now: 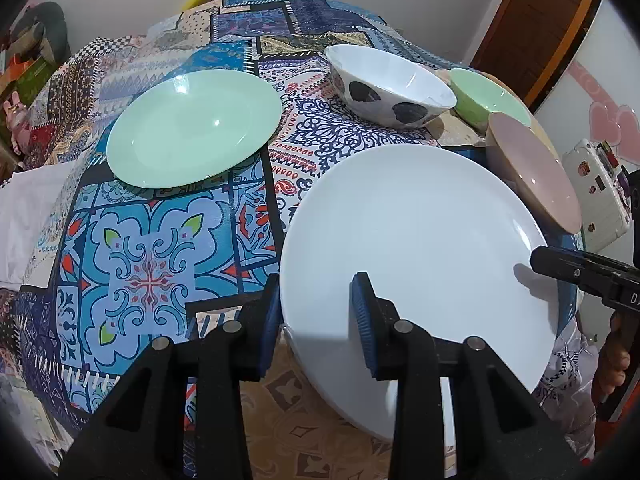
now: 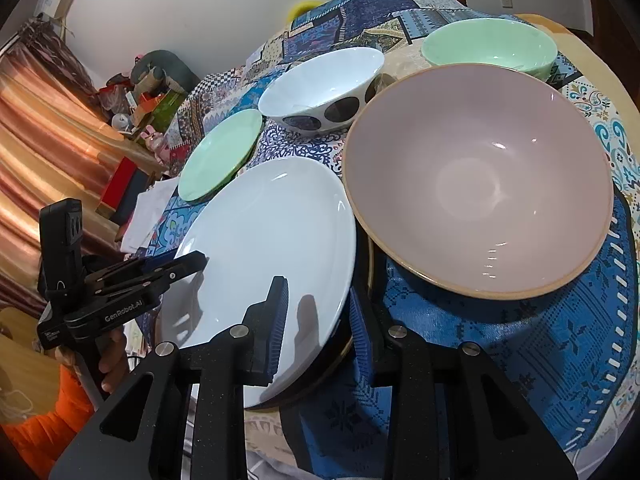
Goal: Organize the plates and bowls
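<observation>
The left gripper and right gripper each straddle opposite edges of the large round white ceramic plate, jaws parted, not clamped. The plate lies on the patterned tablecloth, apparently about to be grasped; next both should close evenly, then lift toward the pale green plate

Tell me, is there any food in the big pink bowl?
No, the round pink bowl with a tan rim shows only its bare glossy inside.
</observation>
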A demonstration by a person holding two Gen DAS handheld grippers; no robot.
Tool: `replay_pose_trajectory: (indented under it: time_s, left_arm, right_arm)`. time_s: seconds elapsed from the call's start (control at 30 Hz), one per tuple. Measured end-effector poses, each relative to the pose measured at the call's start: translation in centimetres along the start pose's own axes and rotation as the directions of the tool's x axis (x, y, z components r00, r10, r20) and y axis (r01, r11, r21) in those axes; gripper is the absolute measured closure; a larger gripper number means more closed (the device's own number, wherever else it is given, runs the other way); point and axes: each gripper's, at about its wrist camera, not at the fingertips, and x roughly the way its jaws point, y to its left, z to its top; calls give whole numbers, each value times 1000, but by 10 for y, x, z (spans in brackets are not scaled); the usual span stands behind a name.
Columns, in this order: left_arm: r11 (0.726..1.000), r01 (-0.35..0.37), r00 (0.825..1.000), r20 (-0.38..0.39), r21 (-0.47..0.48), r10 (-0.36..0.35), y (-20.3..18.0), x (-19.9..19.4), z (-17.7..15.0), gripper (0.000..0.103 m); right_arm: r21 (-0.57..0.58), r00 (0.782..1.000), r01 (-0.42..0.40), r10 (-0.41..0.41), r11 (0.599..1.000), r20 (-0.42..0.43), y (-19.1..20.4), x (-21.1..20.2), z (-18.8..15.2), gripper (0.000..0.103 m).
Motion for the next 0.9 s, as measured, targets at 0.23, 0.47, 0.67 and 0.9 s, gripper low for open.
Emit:
replay_pose_trajectory:
  time_s: [0.23, 0.47, 0.67, 0.9]
  left_arm:
    - [1000, -8, 1000, 26, 8, 7, 1, -6, -1, 67]
    - [1000, -8, 999, 36, 1, 8, 6, -12, -1, 66]
    - [999, -35, 995, 95, -11, 36, 13, -31, -3, 59]
    - [997, -65, 978, 196, -40, 71, 30, -64, 6, 48]
  right_arm:
    - [-26, 999, 44, -44, 999, 3, 7, -2, 1, 74]
    - [-68, 995, 95, -92, 993, 43, 13, -11, 4, 74]
    - [-190, 989, 134, -120, 973, 85, 43, -12, 13, 74]
    - [-251, 987, 118, -86, 961, 133, 73, -8, 34, 73]
